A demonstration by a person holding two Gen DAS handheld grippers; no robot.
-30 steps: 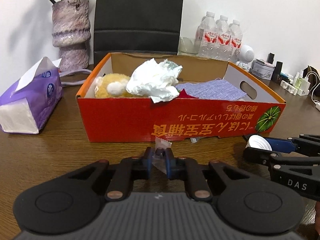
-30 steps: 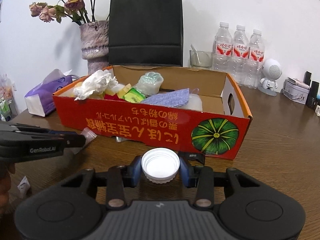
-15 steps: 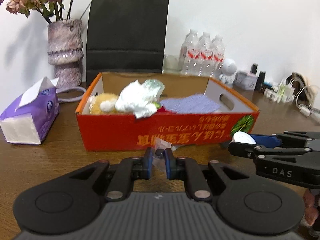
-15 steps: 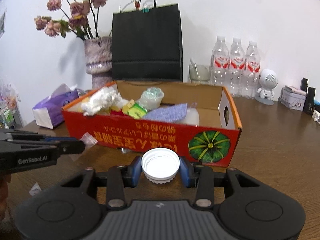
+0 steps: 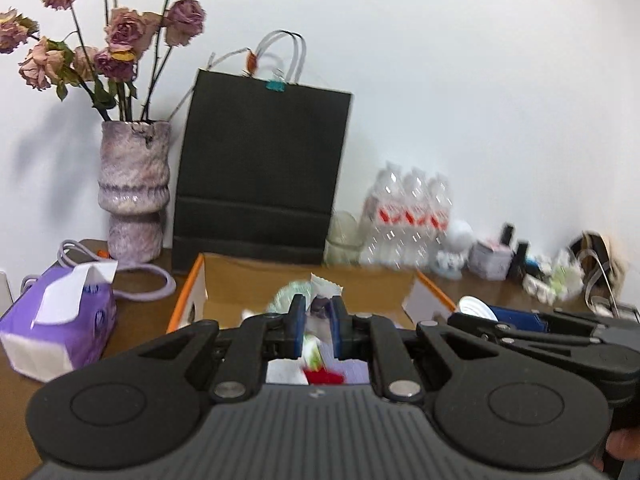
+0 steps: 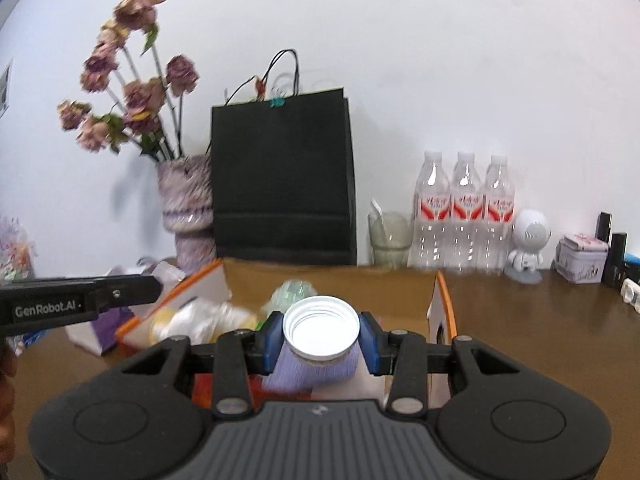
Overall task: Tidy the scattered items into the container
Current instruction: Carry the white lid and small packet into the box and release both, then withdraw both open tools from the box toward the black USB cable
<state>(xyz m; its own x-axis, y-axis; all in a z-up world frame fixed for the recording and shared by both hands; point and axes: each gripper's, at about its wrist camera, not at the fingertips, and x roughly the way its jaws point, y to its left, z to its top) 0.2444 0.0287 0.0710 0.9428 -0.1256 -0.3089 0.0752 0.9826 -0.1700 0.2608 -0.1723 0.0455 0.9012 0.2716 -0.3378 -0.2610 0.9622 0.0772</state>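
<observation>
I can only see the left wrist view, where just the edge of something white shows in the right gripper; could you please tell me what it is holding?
Observer: A white cap, clamped between the right gripper's blue pads, open side facing the camera.
Operator: Thank you. Is it over the box?
Observer: It appears so: the purple cloth inside the box lies directly below the cap.
Operator: Does my left gripper show there?
Observer: Yes, the left gripper comes in from the left, its tip near the box's left wall. The clear wrapper it pinches cannot be made out from there.
</observation>
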